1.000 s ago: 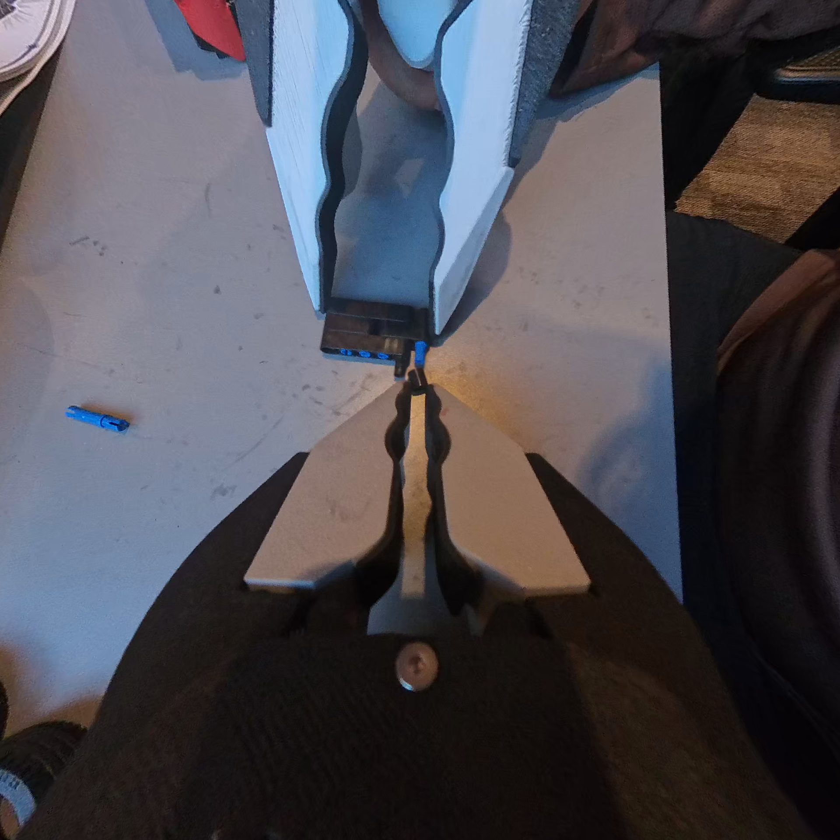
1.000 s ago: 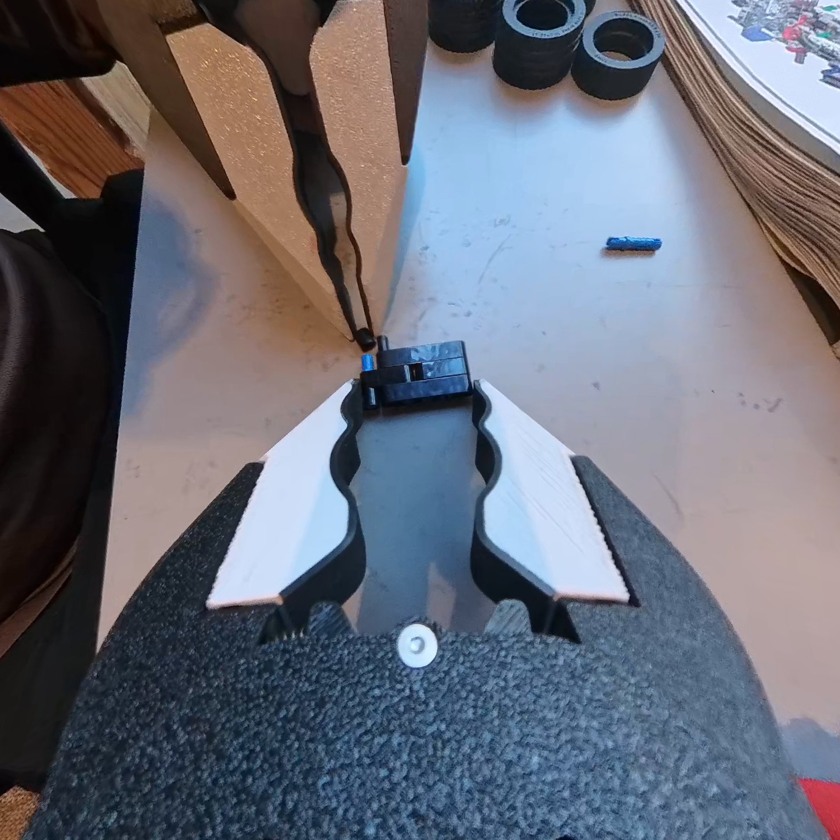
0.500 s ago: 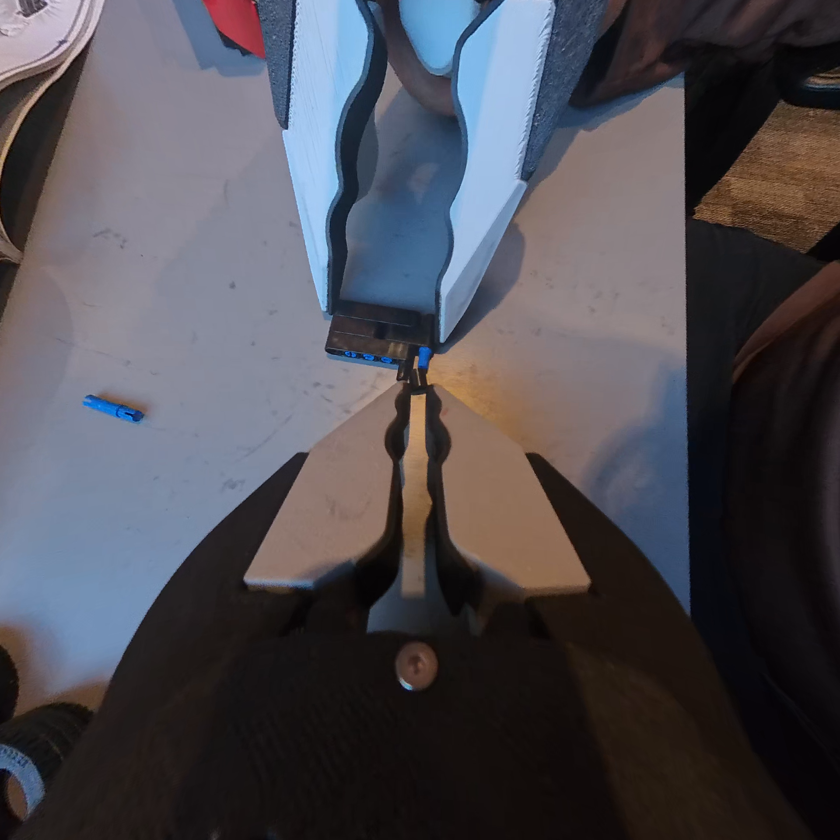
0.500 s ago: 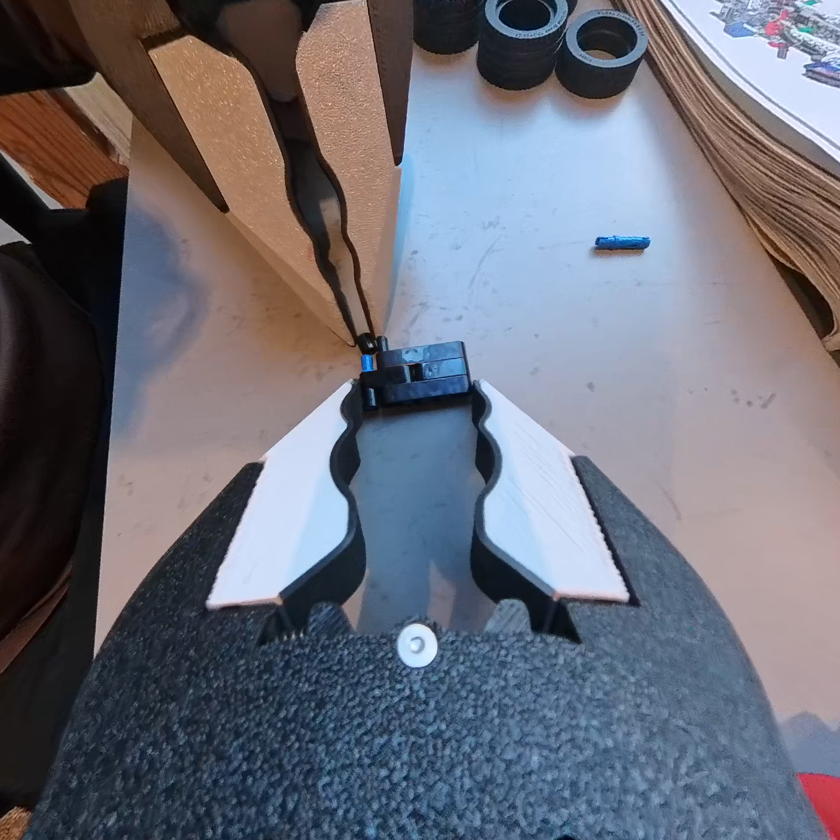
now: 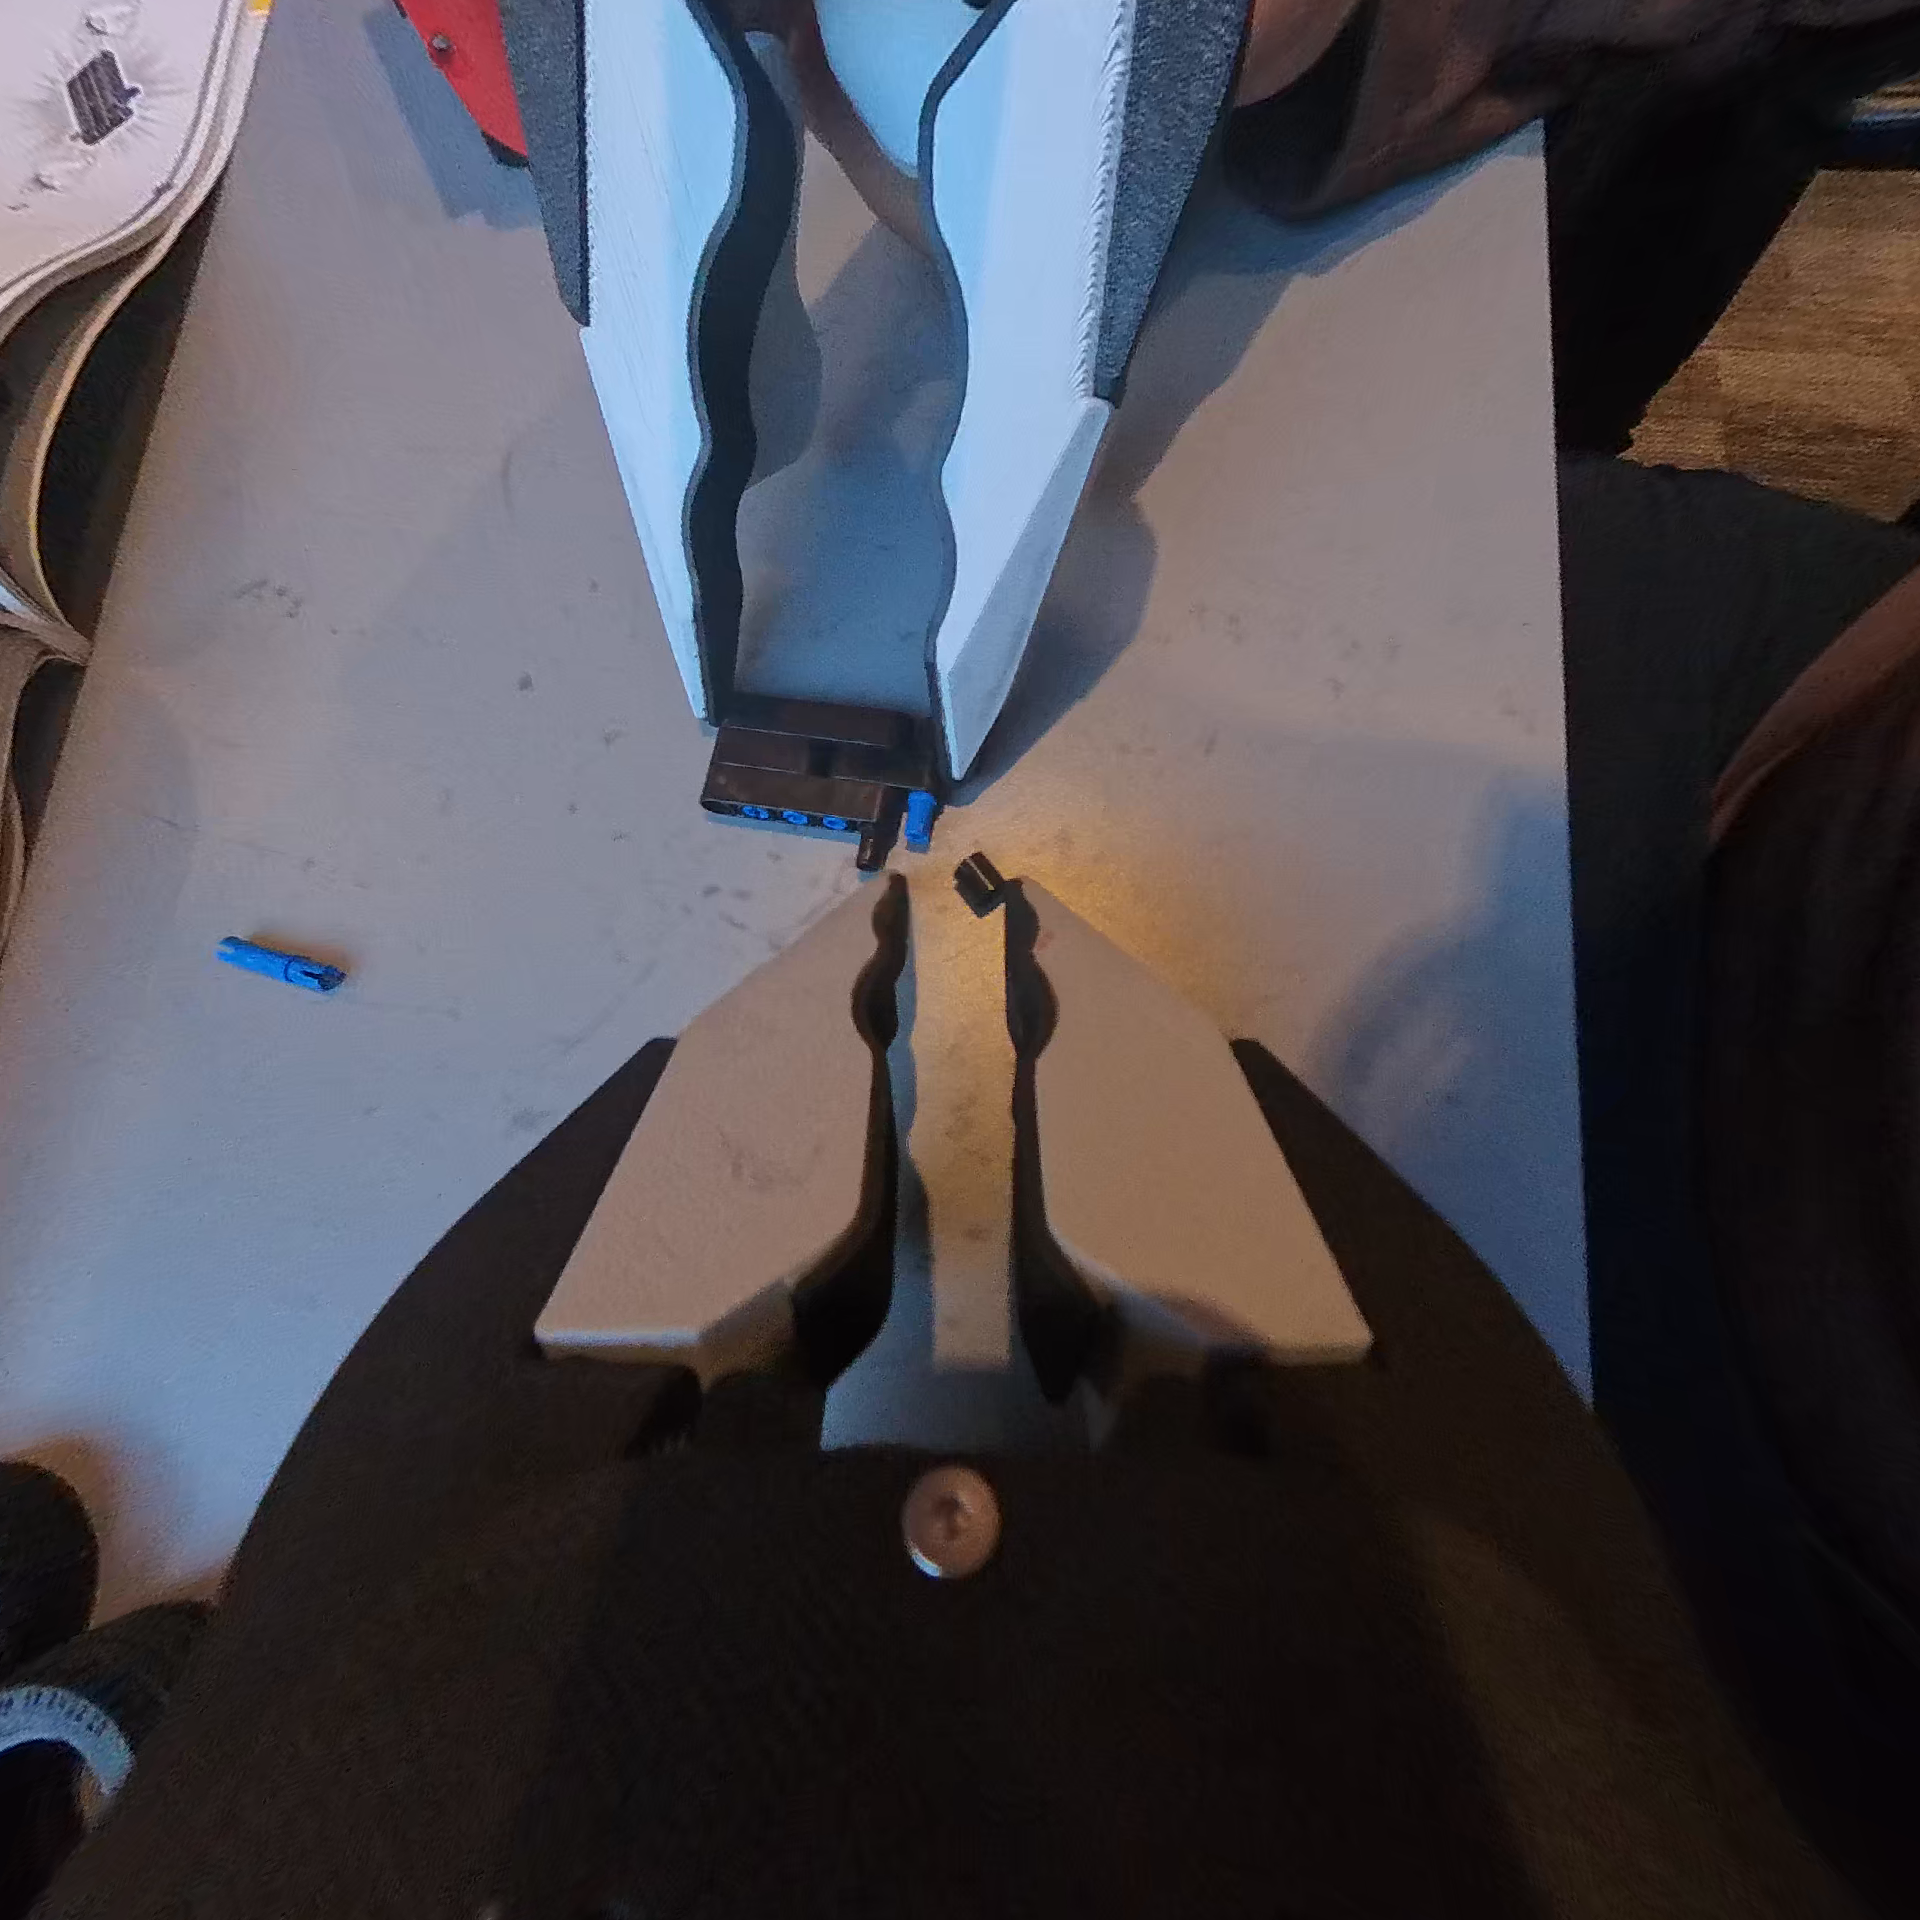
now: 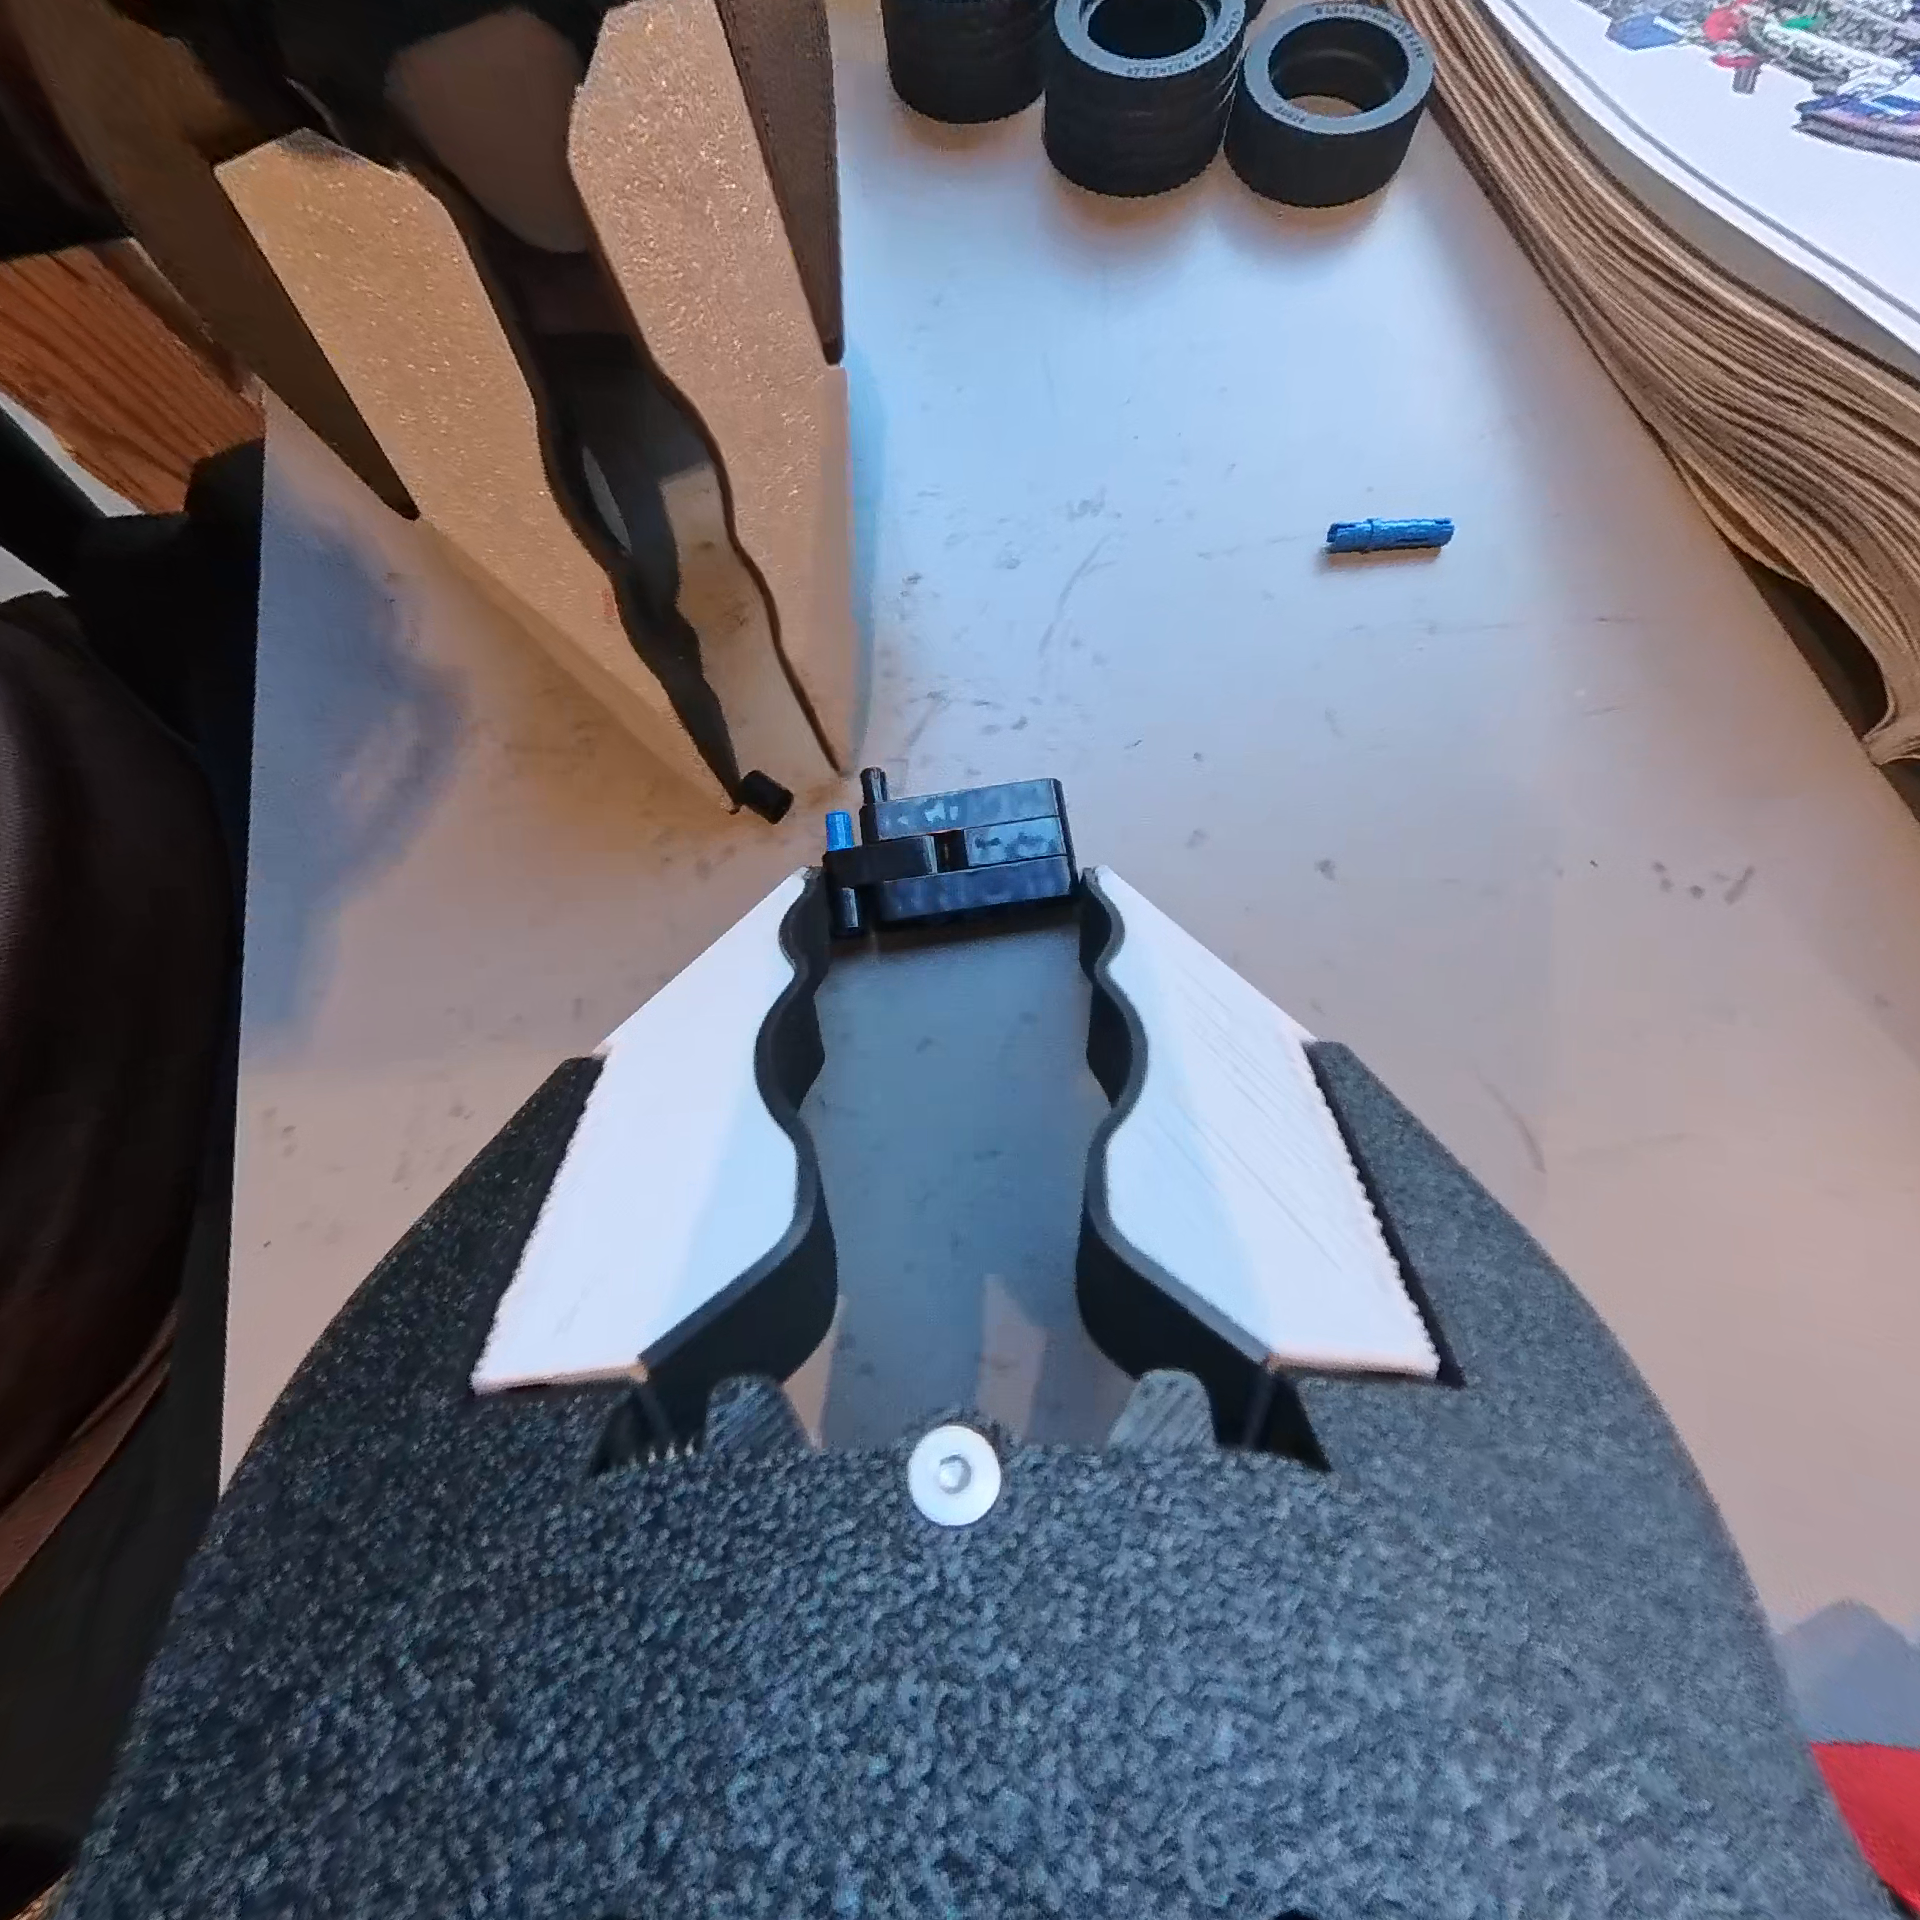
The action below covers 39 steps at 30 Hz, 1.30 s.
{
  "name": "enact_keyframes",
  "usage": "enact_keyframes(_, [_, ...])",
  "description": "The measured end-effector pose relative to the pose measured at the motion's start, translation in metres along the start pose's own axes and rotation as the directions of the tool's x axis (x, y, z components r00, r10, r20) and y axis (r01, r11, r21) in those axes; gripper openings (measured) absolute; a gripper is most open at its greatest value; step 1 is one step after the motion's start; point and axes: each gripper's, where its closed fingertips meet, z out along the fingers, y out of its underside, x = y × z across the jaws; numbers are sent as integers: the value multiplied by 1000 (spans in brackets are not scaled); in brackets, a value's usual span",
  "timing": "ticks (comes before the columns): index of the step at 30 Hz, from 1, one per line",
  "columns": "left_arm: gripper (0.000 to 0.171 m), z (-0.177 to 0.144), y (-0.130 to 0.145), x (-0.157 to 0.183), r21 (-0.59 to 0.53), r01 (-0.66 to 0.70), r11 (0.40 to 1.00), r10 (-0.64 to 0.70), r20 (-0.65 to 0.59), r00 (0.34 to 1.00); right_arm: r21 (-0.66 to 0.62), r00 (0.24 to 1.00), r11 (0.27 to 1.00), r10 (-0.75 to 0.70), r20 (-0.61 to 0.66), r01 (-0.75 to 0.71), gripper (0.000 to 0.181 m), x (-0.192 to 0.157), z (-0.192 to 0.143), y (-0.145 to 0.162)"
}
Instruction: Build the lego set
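Bare grey tabletop [image 6: 1299, 831] passable around loose blue pin [image 6: 1389, 535]; black rubber tyres [image 6: 1226, 94] and stacked paper booklet [image 6: 1714, 343] block far edge.

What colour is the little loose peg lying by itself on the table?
Blue: the small ridged plastic peg shows best in the right wrist view.

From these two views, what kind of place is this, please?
Probably a hobby or work table indoors, set up for model building. A pale scuffed table holds black tyres, a loose blue pin and a thick open booklet. Carpet lies beyond its edge.
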Motion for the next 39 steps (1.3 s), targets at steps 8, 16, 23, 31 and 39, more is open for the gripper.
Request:
enact_keyframes(8, [6,-5,6,-4,-9,84,996,-84,-8,996,0,1000,1000,-2,2,2,48,0,0,0])
enact_keyframes(16, [14,-4,5,-2,-7,88,996,-88,-30,996,0,1000,1000,-2,6,2,48,-1,0,0])
enact_keyframes(23, [13,2,0,-6,-8,81,997,-81,-15,997,0,1000,1000,1,-1,-1,48,0,0,0])
enact_keyframes(31, [6,2,1,-6,-10,76,997,-76,7,997,-1,1000,1000,18,-24,-18,49,3,-1,1])
enact_keyframes(39, [12,-4,5,-1,-38,88,995,-88,0,996,1,999,1000,28,-31,-28,49,4,-1,1])
